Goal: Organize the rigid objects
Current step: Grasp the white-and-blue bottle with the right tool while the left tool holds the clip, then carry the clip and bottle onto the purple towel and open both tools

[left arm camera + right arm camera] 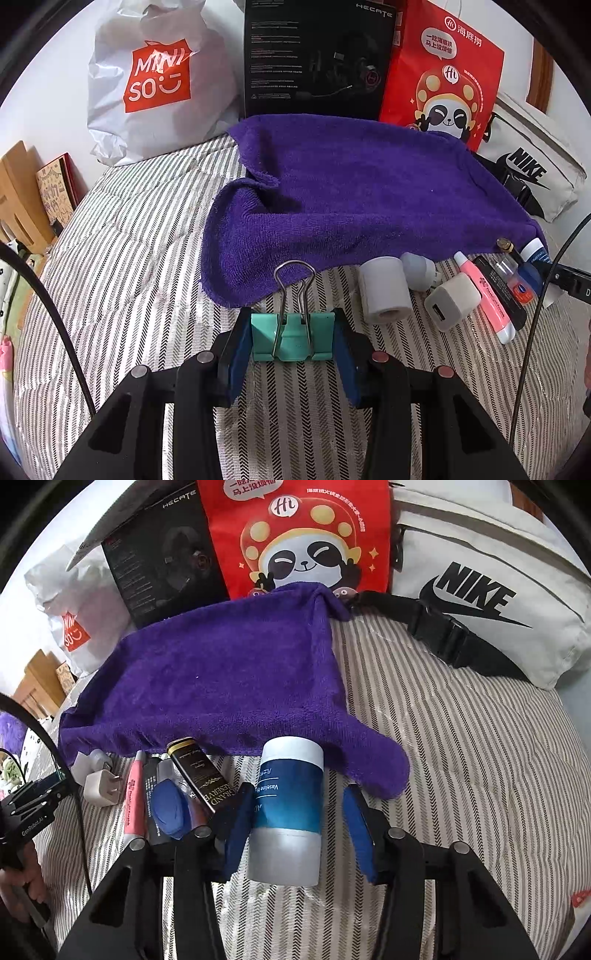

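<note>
Both grippers at the row of small items on the striped bedspread.

The left gripper clamps the teal binder clip by its sides, so its wire handles stay free. The right gripper brackets the Vaseline tube, left pad touching, right pad just clear, likely mid-grasp. Beyond lie the charger plug, tape roll and purple towel, probably the sorting spot.
</note>
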The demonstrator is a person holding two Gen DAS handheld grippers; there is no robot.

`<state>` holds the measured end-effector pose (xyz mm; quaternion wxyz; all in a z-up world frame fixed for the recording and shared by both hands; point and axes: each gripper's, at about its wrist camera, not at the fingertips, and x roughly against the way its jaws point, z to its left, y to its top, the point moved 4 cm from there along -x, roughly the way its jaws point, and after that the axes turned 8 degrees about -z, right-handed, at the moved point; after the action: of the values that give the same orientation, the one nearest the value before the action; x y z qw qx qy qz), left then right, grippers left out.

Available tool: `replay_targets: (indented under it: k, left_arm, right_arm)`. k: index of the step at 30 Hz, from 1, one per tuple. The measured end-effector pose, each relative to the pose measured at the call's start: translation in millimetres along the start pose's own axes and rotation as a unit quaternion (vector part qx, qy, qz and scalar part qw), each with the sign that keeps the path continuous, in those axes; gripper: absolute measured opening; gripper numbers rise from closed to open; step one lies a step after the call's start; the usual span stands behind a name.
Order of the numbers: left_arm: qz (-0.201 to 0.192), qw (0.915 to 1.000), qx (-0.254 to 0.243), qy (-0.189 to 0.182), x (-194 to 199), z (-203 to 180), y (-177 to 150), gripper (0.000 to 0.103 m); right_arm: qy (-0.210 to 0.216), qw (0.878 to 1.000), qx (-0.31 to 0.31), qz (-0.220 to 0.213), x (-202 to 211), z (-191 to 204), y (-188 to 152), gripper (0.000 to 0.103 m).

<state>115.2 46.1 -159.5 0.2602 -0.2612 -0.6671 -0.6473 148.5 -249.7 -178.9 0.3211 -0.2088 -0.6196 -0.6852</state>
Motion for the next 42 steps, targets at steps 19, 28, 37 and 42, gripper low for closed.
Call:
replay_targets:
  k: [19,28,37,42]
  left_arm:
    - [0.000,1.0000,-0.005,0.004,-1,-3,0,0.040]
    - [-0.002,1.0000,0.003,-0.001,0,0,0,0.039]
    - [0.001,0.9997,0.014,-0.020,20,7,2,0.039]
    - [-0.019,0.9995,0.019,-0.016,36,14,14,0.039]
  right_arm:
    - [-0.045,0.996,0.065,-0.029,-7,9,-5,0.045]
    - [-0.032,0.998,0.056,-0.009,1,9,-7,0.036]
    - [-0.010,0.999,0.052,-0.011,32,10,-4,0.036]
    - [-0.001,0.998,0.065,-0.027,49,21,11,0.036]
